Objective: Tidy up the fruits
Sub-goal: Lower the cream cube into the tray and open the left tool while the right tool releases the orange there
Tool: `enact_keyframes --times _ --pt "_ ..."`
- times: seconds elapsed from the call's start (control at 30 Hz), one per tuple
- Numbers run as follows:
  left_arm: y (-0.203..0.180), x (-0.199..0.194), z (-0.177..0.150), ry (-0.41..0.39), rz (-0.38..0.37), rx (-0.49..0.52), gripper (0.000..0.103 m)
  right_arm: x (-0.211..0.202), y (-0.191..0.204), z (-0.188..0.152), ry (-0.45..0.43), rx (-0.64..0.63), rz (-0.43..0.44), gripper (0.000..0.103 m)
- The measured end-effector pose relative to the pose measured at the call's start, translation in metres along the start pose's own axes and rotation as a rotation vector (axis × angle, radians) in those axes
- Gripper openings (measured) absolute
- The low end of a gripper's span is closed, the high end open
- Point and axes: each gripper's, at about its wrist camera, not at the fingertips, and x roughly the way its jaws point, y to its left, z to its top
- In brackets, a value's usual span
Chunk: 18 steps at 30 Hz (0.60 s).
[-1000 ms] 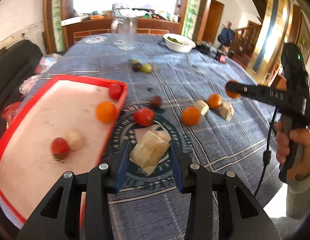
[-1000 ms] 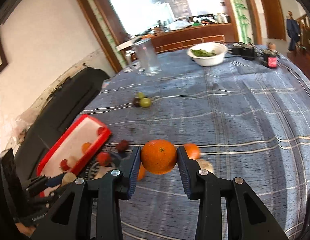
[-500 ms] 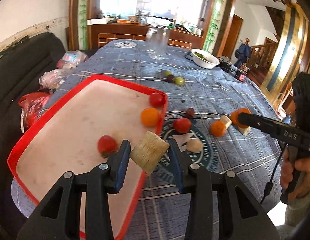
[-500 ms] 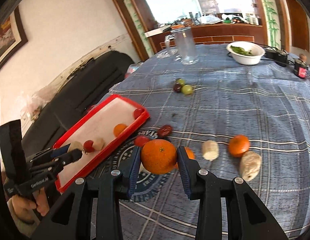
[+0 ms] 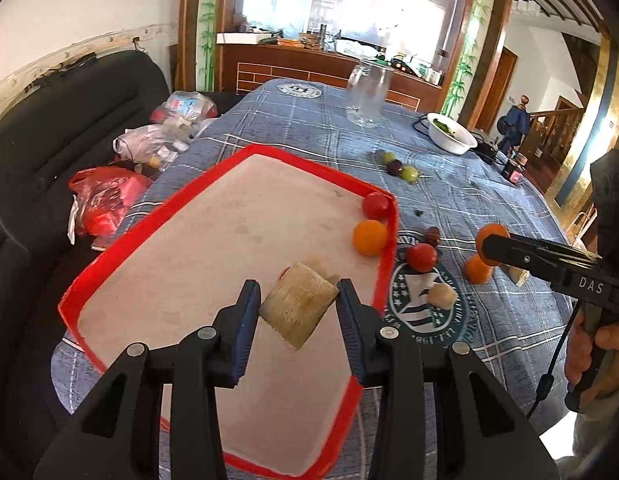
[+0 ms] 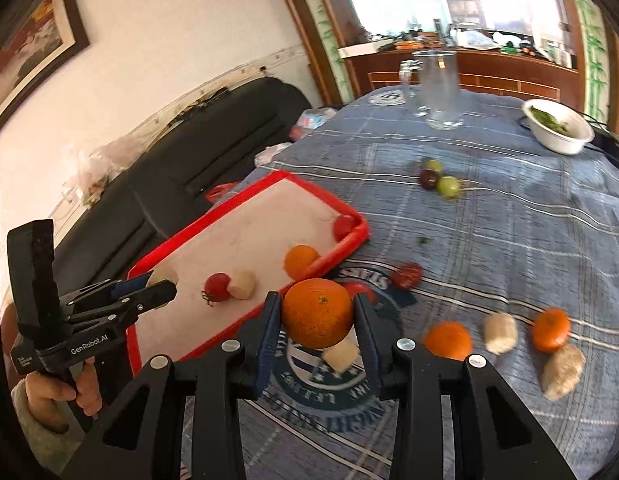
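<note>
My left gripper (image 5: 299, 312) is shut on a tan, fibrous fruit chunk (image 5: 297, 307), held above the red-rimmed tray (image 5: 213, 176). On the tray lie a red tomato (image 5: 375, 205), a small orange (image 5: 369, 237), plus another tomato (image 6: 216, 287) and a pale chunk (image 6: 242, 283) shown in the right wrist view. My right gripper (image 6: 317, 320) is shut on a large orange (image 6: 317, 313), hovering over the tablecloth just off the tray's right edge (image 6: 333, 256). The left gripper (image 6: 157, 290) shows at the left of the right wrist view.
Loose on the blue checked tablecloth (image 6: 509, 240): two oranges (image 6: 448, 340), pale chunks (image 6: 499, 332), a tomato (image 5: 421, 257), a dark fruit (image 6: 406, 275), three grapes (image 6: 437, 178). A glass jug (image 6: 437, 88) and white bowl (image 6: 559, 126) stand far back. Plastic bags (image 5: 105, 200) lie on the black sofa at left.
Both grippers swung left toward the tray with their fruit still gripped. The left one now hangs over the tray's middle instead of the tablecloth emblem; the right one came close to the tray's edge.
</note>
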Motion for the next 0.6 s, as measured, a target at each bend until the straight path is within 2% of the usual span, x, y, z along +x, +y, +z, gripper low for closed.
enact_keyframes --times 0.37,0.6 --pt "0.022 0.013 -0.001 0.034 0.043 -0.031 0.037 0.044 0.027 0.029 0.051 -0.061 0.067 0.037" --pt "0.037 0.021 0.003 0.061 0.085 -0.062 0.037 0.083 0.040 0.051 0.086 -0.101 0.045 0.037"
